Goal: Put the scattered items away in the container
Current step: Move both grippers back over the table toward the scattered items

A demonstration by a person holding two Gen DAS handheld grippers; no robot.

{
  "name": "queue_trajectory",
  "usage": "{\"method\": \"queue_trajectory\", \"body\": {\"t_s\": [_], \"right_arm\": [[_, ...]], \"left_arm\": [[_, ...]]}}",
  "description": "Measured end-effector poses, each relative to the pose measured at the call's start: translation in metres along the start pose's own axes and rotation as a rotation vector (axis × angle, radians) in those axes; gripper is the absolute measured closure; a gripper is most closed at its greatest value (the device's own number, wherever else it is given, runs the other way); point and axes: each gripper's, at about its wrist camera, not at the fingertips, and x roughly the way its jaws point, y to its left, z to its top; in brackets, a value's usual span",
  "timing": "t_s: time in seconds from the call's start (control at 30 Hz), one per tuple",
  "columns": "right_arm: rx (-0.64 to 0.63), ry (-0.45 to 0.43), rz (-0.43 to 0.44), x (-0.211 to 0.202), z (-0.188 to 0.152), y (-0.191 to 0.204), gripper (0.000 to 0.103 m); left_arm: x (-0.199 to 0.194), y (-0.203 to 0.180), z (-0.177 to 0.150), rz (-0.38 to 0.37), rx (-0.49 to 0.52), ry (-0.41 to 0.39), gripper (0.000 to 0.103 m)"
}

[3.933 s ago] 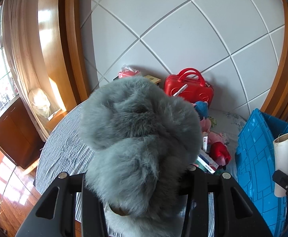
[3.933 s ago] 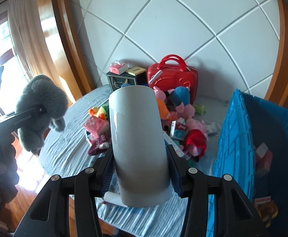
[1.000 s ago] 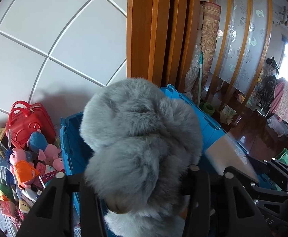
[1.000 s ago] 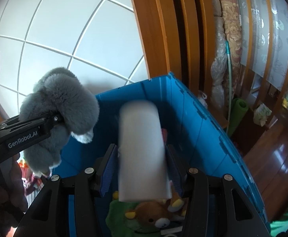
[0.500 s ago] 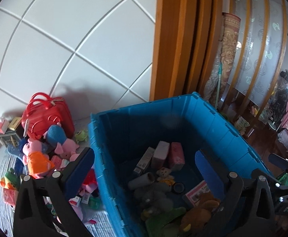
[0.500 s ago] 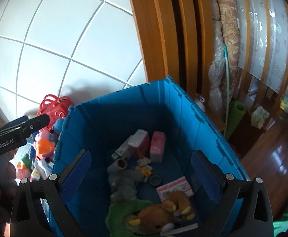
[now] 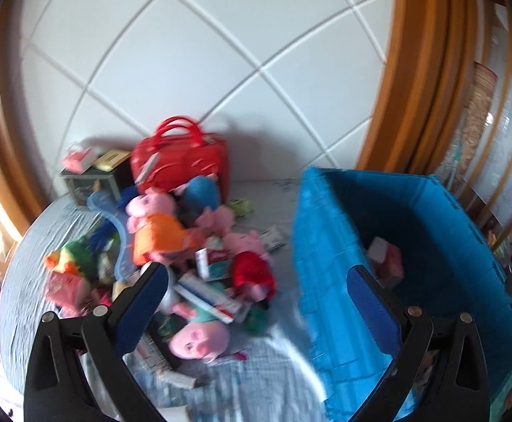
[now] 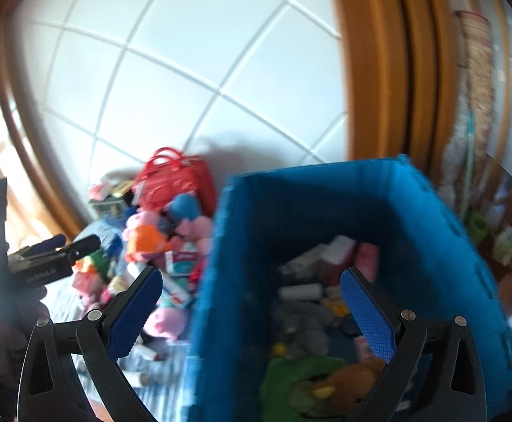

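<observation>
Two grippers, both spread wide with nothing between the pads — left gripper (image 7: 256, 285) over the near edge of the toy pile, right gripper (image 8: 250, 290) over the rim of the blue container (image 8: 442, 232). Scattered items (image 7: 185, 246) heaped on the grey-clothed surface (image 7: 266, 379) just left of the container: pink pig plush (image 7: 199, 339), orange-dressed plush (image 7: 157, 232), small boxes, red case (image 7: 182, 165) at the back against the white wall. Inside the container: grey plush (image 8: 301, 327), white tube (image 8: 299, 292), pink box (image 8: 364, 256), green and brown soft toys — edges blurred
</observation>
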Motion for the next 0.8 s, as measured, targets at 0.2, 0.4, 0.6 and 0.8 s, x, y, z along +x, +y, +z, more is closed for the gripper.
{"method": "queue_trajectory", "body": {"t_s": [0.2,0.4,0.6,0.8], "right_arm": [[-0.080,0.051,0.086,0.020,-0.026,0.097,0.000],[-0.152,0.123,0.144,0.045,-0.069,0.181,0.000],[-0.282,0.202,0.192,0.076,-0.126,0.251,0.000],[-0.418,0.311,0.204,0.123,-0.189,0.293,0.000]], "left_arm": [[-0.021,0.123,-0.053,0.118,-0.088,0.054,0.000],[-0.032,0.231,-0.117,0.223,-0.144,0.154,0.000],[-0.023,0.298,-0.186,0.278,-0.192,0.261,0.000],[0.004,0.329,-0.263,0.285,-0.218,0.397,0.000]]}}
